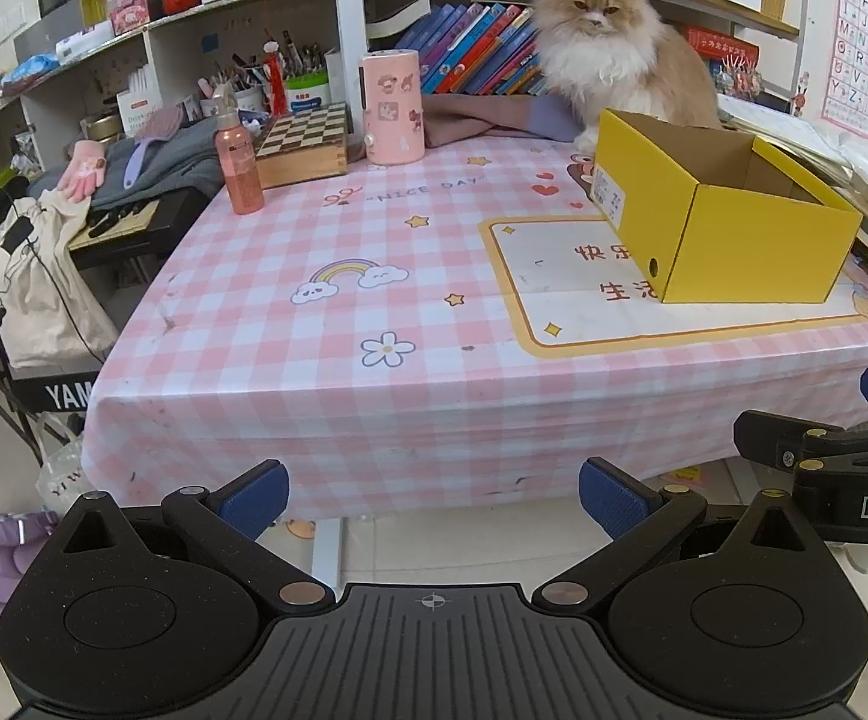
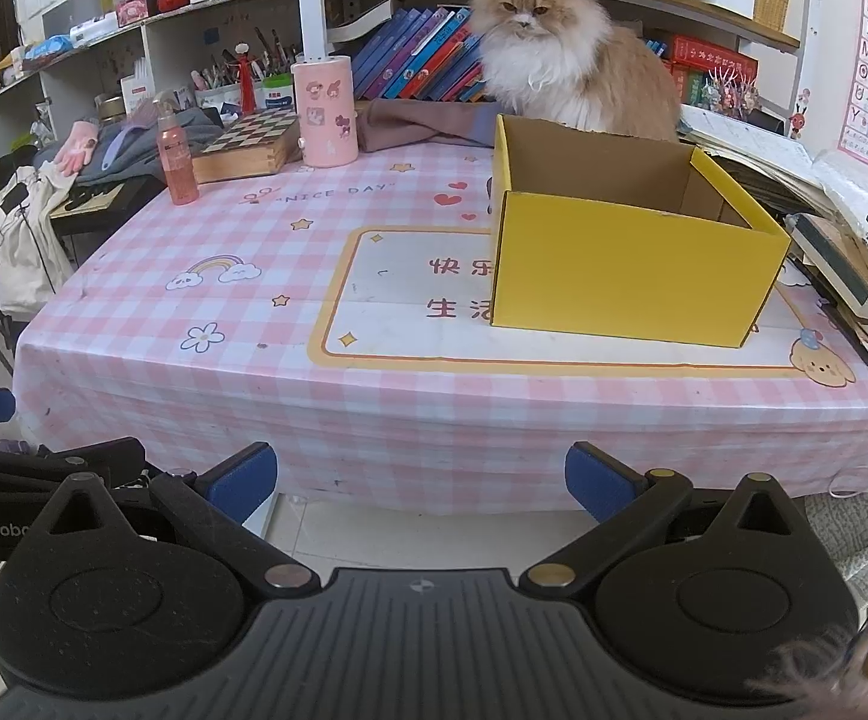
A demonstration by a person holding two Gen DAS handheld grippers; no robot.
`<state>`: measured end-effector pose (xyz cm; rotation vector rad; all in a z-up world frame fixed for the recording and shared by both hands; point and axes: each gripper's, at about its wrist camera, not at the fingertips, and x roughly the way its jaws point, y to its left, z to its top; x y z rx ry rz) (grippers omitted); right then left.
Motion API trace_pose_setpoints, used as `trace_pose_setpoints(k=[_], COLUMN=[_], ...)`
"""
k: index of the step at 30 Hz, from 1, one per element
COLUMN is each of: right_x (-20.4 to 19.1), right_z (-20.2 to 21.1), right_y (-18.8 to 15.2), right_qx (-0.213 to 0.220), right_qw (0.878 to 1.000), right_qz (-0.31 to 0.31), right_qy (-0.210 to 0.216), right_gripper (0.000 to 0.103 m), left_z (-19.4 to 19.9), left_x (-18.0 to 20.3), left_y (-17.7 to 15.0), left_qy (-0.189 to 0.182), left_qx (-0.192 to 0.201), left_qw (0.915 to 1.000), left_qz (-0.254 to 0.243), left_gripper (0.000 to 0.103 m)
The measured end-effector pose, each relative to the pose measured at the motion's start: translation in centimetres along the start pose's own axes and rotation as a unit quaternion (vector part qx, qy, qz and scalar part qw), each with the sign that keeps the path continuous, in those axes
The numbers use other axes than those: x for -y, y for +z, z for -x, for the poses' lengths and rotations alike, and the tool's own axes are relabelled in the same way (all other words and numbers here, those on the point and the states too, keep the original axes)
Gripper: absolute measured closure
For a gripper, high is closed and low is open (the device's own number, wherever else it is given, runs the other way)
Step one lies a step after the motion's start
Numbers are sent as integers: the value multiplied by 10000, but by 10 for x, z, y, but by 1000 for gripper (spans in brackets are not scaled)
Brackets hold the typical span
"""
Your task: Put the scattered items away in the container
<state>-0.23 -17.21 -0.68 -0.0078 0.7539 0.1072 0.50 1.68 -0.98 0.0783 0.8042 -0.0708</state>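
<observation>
Yellow box (image 1: 728, 222) sits on the worktop (image 1: 374, 276), well beyond both grippers' (image 1: 433, 495) (image 2: 421, 480) spread, empty fingers.

left gripper (image 1: 433, 495) spread wide and holding nothing, right gripper (image 2: 421, 480) likewise, side by side

The box (image 2: 632, 264) sits on the table's (image 2: 254, 324) right side, cat (image 2: 554, 60) behind it, bottle (image 2: 176, 150) far left.

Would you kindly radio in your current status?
Left gripper and right gripper open, short of the table. Yellow box open-topped, looks empty. Cat sitting right behind it.
</observation>
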Motion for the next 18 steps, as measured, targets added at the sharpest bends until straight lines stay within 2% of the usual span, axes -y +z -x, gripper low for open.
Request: trace_pose_setpoints(k=[18], right_x=[0], right_z=[-13], right_y=[3], right_qx=[-57], right_qw=[10000], right_qz=[24], right_qy=[10], right_gripper=[0], left_z=[-8], left_x=[-2], left_y=[3], left_qy=[-64], left_qx=[-9], left_qw=[9999], left_qz=[143], left_gripper=[0])
